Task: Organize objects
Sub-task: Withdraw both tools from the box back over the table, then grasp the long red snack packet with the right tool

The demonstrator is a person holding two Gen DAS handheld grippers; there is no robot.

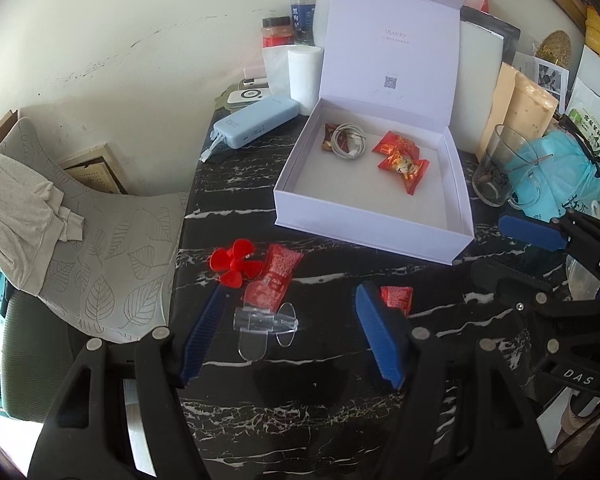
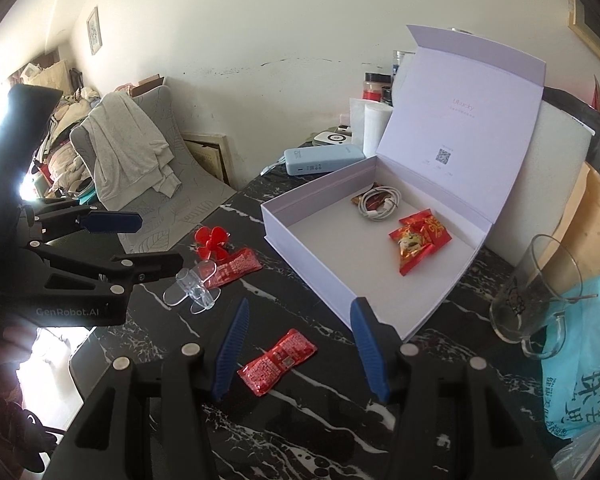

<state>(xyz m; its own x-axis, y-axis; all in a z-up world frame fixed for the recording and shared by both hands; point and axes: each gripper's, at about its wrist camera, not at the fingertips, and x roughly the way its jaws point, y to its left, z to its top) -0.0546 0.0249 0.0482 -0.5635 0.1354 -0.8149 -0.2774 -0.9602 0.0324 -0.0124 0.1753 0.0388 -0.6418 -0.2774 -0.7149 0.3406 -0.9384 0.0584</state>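
An open white box point(image 1: 364, 224) point(image 2: 340, 276) stands on the black marble table; inside lie a white cable point(image 1: 350, 140) point(image 2: 380, 202) and red candy packets point(image 1: 400, 160) point(image 2: 418, 240). On the table in front lie a red propeller point(image 1: 234, 266) point(image 2: 212, 242), a red packet point(image 1: 274, 280) point(image 2: 236, 266), a clear plastic piece point(image 1: 266, 326) point(image 2: 196, 292) and another red packet point(image 1: 398, 298) point(image 2: 278, 362). My left gripper point(image 1: 288, 332) is open, with the clear piece between its fingers. My right gripper point(image 2: 300, 354) is open, with the second red packet between its fingers.
A blue power bank point(image 1: 256, 124) point(image 2: 324, 162), a paper roll point(image 1: 304, 76) and jars point(image 1: 278, 32) stand behind the box. A glass mug point(image 1: 504, 168) point(image 2: 536, 292) and a blue plastic bag point(image 1: 564, 172) point(image 2: 584, 364) sit to the right. A chair with cloth point(image 1: 28, 200) stands left of the table.
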